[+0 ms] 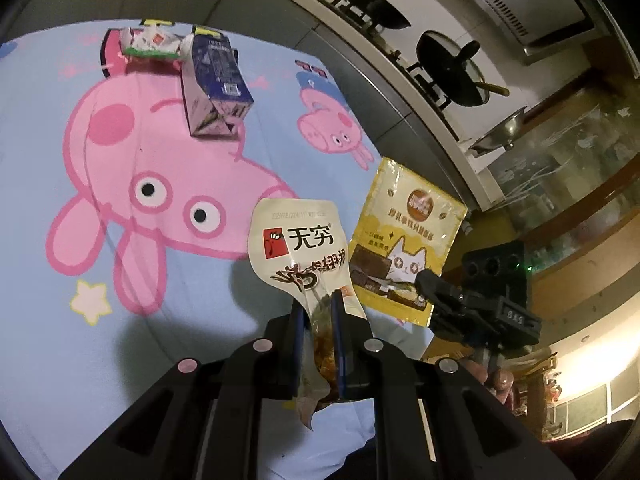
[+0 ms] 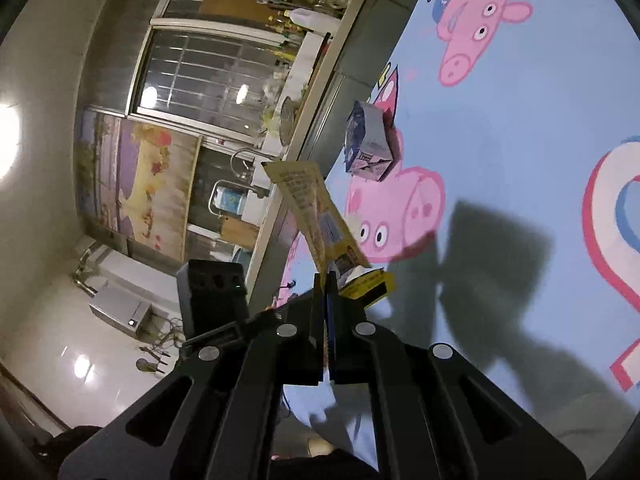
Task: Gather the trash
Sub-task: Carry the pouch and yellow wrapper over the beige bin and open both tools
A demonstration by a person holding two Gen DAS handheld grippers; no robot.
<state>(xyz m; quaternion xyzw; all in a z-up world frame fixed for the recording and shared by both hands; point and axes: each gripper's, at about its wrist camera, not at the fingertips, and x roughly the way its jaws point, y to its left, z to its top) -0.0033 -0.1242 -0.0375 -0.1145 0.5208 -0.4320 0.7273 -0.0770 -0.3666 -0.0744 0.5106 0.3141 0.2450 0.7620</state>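
Note:
My left gripper [image 1: 317, 300] is shut on a cream snack wrapper [image 1: 298, 246] with a red logo and holds it upright above the blue cartoon-pig cloth [image 1: 60, 152]. My right gripper [image 2: 325, 280] is shut on a yellow cat-print pouch [image 2: 316, 210], seen edge-on; the same pouch [image 1: 404, 236] shows from the front in the left wrist view, with the right gripper [image 1: 430, 286] at its lower right edge. A dark blue carton [image 1: 216, 88] lies on the cloth farther off, also in the right wrist view [image 2: 368, 144]. A crumpled white and green wrapper [image 1: 150, 42] lies beyond the carton.
A grey counter edge [image 1: 360, 92] runs past the cloth, with a stove and black pans [image 1: 452, 68] behind. In the right wrist view the cloth's edge [image 2: 320, 184] drops to a tiled floor [image 2: 52, 328] with a sink and faucet [image 2: 240, 168] beyond.

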